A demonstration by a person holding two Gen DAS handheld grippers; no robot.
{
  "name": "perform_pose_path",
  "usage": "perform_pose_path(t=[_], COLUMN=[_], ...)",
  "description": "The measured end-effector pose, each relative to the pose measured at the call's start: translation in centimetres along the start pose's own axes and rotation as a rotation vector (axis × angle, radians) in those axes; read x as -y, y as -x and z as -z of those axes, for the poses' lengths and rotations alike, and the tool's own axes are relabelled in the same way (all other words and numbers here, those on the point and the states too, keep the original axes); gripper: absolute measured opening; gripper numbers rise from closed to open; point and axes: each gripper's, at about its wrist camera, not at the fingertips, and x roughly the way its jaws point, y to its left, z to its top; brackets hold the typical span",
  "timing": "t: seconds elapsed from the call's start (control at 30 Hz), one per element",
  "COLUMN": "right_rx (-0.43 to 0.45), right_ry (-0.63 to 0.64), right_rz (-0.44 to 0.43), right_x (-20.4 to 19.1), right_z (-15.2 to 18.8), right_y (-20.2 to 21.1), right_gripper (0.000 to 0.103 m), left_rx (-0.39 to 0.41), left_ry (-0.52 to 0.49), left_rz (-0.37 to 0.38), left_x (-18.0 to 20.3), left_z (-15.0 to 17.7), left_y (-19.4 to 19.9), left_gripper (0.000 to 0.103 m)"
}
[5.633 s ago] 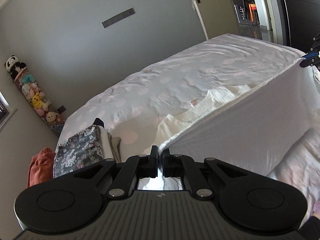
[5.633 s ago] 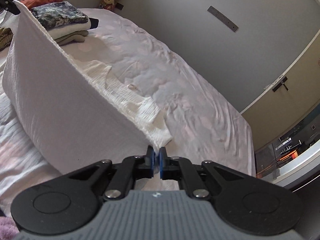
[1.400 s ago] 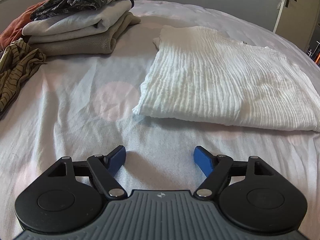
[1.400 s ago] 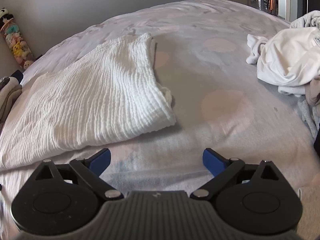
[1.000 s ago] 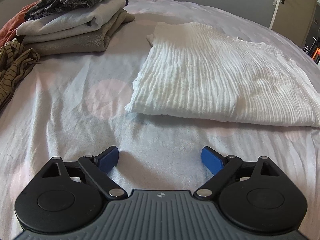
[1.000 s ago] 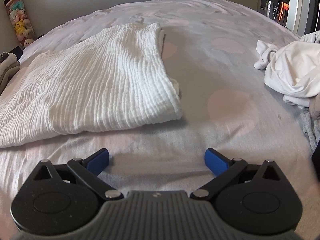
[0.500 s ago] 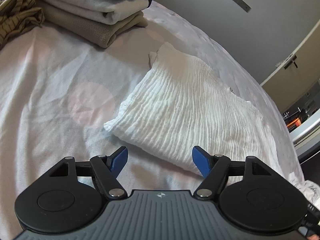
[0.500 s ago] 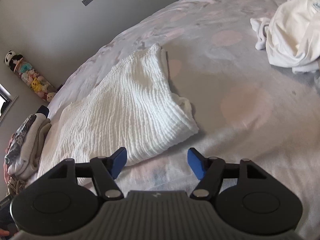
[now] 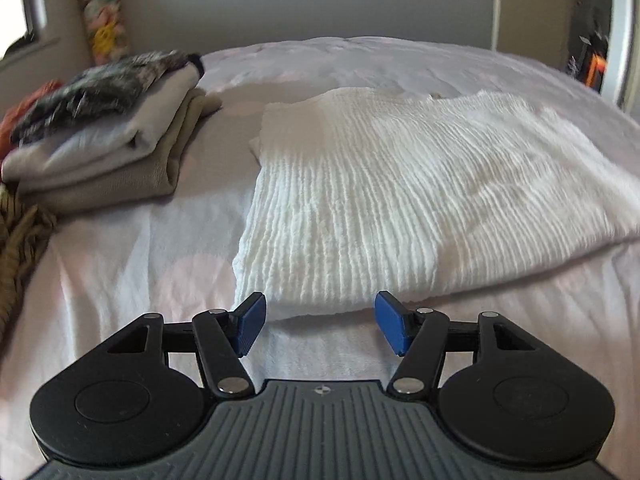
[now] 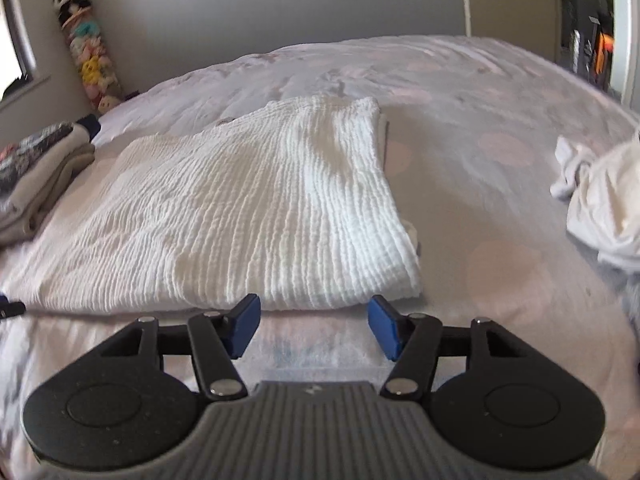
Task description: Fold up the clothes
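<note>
My left gripper [image 9: 318,322] and right gripper [image 10: 312,326], jaws narrowing yet empty, face the soft, light cloth [image 9: 400,200]; near corners look graspable.

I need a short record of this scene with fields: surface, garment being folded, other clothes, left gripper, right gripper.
surface: bed sheet
garment: white crinkled cloth, folded, lying flat
other clothes: folded stack at left; crumpled white pile at right
left gripper: open, jaws just been closing, near edge of the cloth between them, no grip
right gripper: open, jaws just been closing, near edge between them, no grip
</note>
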Motion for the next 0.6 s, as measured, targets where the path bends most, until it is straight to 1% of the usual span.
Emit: perform_pose_path(t=[0.2, 0.27, 0.37, 0.47, 0.53, 0.6], right_rx=[-0.059, -0.072, -0.090, -0.107, -0.108, -0.108], right_ry=[0.322, 0.465, 0.681, 0.867, 0.961, 1.024], right_rz=[0.054, 0.081, 0.126, 0.176, 0.196, 0.205], right_x=[-2.9, -3.9, -5.2, -5.9, -6.1, -6.3], right_z=[0.1, 0.3, 0.8, 1.6, 2.2, 2.5], right_y=[-0.7, -1.0, -1.4, -2.2, -2.6, -3.1], right_gripper=[0.058, 0.058, 0.058, 0.058, 0.058, 0.058], left_rx=[0.014, 0.016, 0.016, 0.020, 0.033, 0.049], left_ry=[-0.353, -0.475, -0.648, -0.813, -0.904, -0.978], left_rz=[-0.056, -0.069, -0.095, -0.133, -0.155, -0.173], left_x=[1.8, 2.5, 3.7, 5.0, 5.7, 6.2], left_z=[-0.5, -0.2, 0.6, 2.0, 3.0, 3.7], left_y=[0.1, -0.2, -1.0, -1.9, -2.4, -2.7], left_gripper=[0.059, 0.059, 0.059, 0.059, 0.059, 0.059])
